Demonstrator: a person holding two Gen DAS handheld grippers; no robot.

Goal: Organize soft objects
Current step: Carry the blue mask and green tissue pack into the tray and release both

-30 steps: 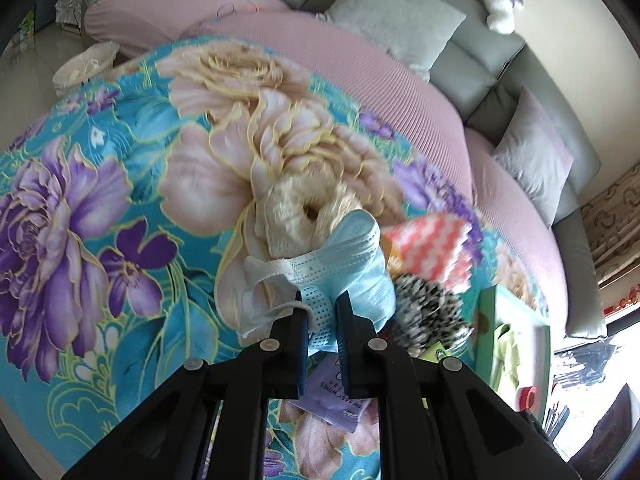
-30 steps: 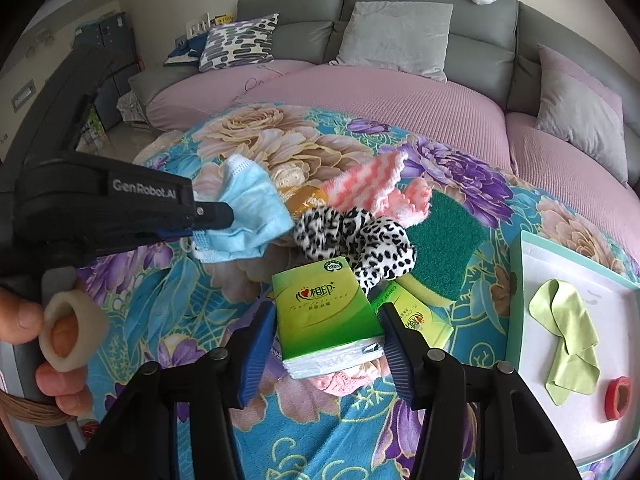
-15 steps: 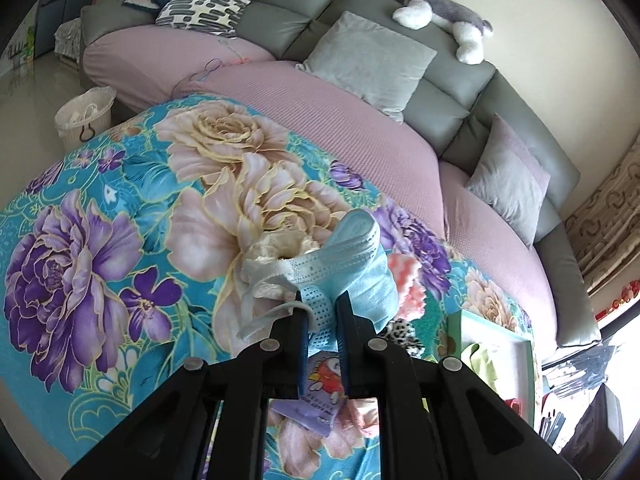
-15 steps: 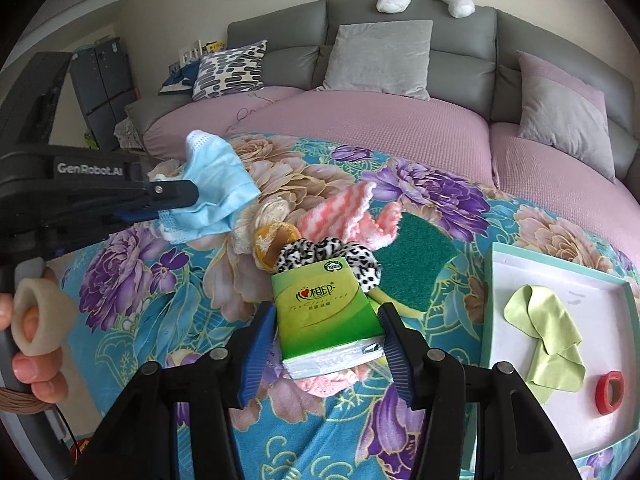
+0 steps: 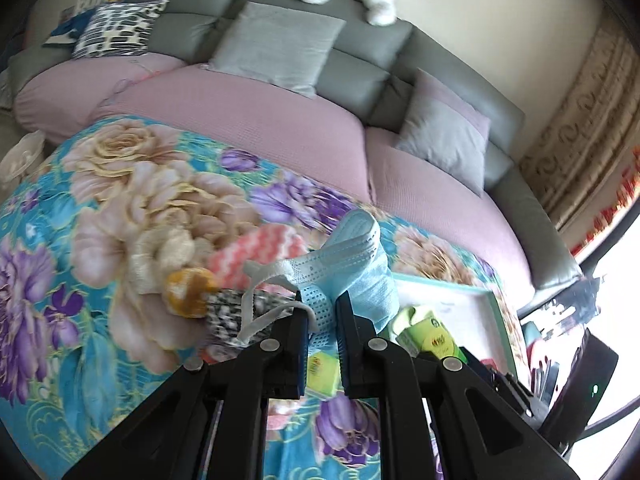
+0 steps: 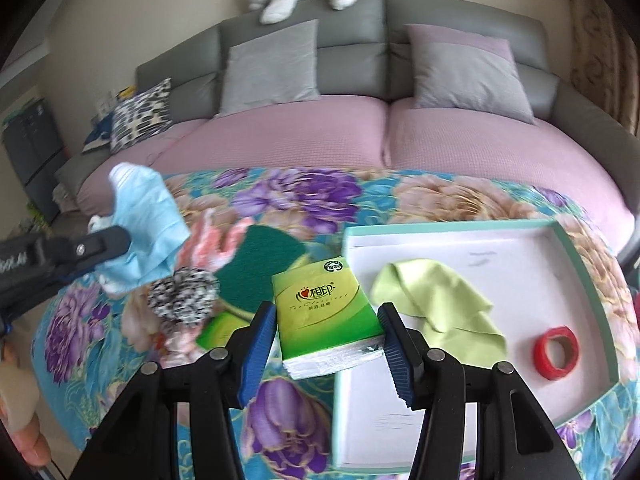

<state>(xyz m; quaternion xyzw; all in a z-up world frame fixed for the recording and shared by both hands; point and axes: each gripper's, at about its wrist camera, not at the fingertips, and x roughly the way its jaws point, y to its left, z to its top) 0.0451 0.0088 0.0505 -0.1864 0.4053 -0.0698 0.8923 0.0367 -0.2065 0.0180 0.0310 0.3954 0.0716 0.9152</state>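
Starting at the left of the right wrist view: the left hand-held gripper [image 6: 120, 240] is poking in from the edge, its body cut off and its white lettering too blurred to read. It's pinching a light blue face mask [image 6: 144, 224] — lifted clear of the floral blanket [image 6: 304, 196]. In the left wrist view the jaws are sitting nearly together on the mask's [image 5: 352, 264] perforated edge, with the white ear loops [image 5: 264, 296] dangling off to the left.

Next over, a black-and-white spotted scrunchie [image 6: 182, 294] is lying blurred, partly covering a pink zigzag cloth [image 6: 212, 240] and sitting just beside a green scrubbing pad [image 6: 260, 264]. A second green pack [image 6: 220, 330] is peeking out behind the right finger, mostly hidden.

In the middle, the right hand-held gripper [image 6: 328, 334] is clamping a green tissue pack [image 6: 324, 312] between its blue pads, holding it over the near-left corner of the white tray [image 6: 452, 228]. It's showing a "100%" badge and Chinese characters; the smaller line underneath is too fine to read.

Further right, inside the tray, a lime green cloth [image 6: 436, 300] is lying crumpled and a red tape roll [image 6: 556, 346] is sitting well apart from it.
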